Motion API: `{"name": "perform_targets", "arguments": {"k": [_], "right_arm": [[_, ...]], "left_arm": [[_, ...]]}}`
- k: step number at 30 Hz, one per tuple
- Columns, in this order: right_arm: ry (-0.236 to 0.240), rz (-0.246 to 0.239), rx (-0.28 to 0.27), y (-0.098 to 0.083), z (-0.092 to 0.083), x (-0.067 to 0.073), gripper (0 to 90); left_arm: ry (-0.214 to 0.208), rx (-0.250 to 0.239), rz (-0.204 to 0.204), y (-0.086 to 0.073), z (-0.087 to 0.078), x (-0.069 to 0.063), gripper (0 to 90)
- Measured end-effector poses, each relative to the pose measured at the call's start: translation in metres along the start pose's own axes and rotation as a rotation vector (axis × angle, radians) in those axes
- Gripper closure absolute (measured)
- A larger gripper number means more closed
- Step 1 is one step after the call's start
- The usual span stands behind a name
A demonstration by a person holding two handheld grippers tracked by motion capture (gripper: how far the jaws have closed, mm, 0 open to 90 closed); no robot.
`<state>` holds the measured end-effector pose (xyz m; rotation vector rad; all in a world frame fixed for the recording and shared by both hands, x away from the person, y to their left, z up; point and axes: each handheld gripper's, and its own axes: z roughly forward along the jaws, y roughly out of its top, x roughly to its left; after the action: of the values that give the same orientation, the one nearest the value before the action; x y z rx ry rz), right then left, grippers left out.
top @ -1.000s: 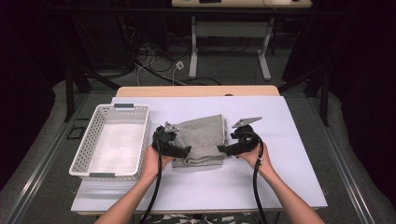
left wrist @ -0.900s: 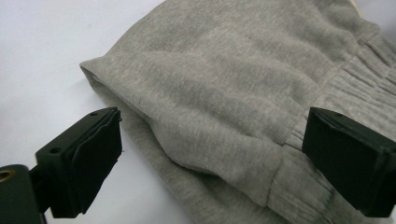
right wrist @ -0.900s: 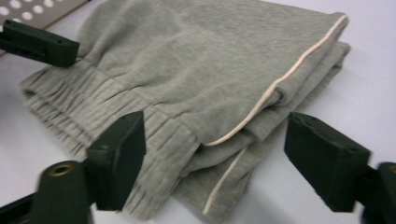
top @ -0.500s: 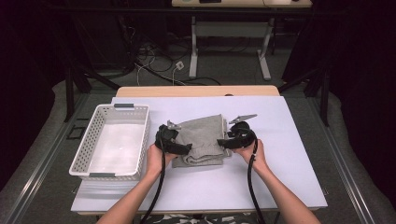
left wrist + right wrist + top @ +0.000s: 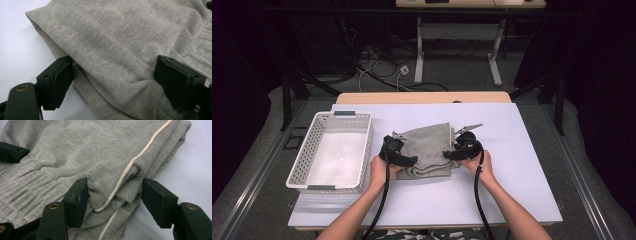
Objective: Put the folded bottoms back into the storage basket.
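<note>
The left gripper (image 5: 408,160) has its jaws apart around the near edge of the folded grey garment (image 5: 429,150), and they have just been closing. The right gripper (image 5: 451,154) stands half-closed around the opposite edge, beside the white cord (image 5: 130,166). A white basket (image 5: 299,167) sits left of the garment.

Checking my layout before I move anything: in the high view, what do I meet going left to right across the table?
White basket → left gripper → folded grey garment → right gripper → bare white table top.
</note>
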<state>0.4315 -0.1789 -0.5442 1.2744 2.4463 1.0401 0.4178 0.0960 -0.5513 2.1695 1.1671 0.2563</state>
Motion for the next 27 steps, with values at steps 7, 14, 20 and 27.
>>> {"name": "perform_targets", "arguments": {"k": [7, 14, 20, 27], "right_arm": [[0.028, 0.044, 0.016, -0.0016, 0.0071, -0.0041, 38.2], [0.036, 0.054, 0.022, -0.0007, 0.0093, -0.0061, 39.6], [0.042, 0.057, 0.011, -0.0014, 0.0099, -0.0049, 46.4], [0.043, 0.055, 0.005, -0.0024, 0.0097, -0.0046, 52.7]], "left_arm": [[-0.002, 0.005, 0.012, -0.0004, 0.0032, 0.0009, 20.8], [-0.017, -0.009, 0.03, -0.0007, 0.0036, -0.0013, 29.9], [-0.055, -0.03, 0.039, -0.0023, 0.003, -0.0028, 44.2], [-0.118, -0.048, 0.021, -0.0039, 0.0041, -0.0036, 64.9]]}}
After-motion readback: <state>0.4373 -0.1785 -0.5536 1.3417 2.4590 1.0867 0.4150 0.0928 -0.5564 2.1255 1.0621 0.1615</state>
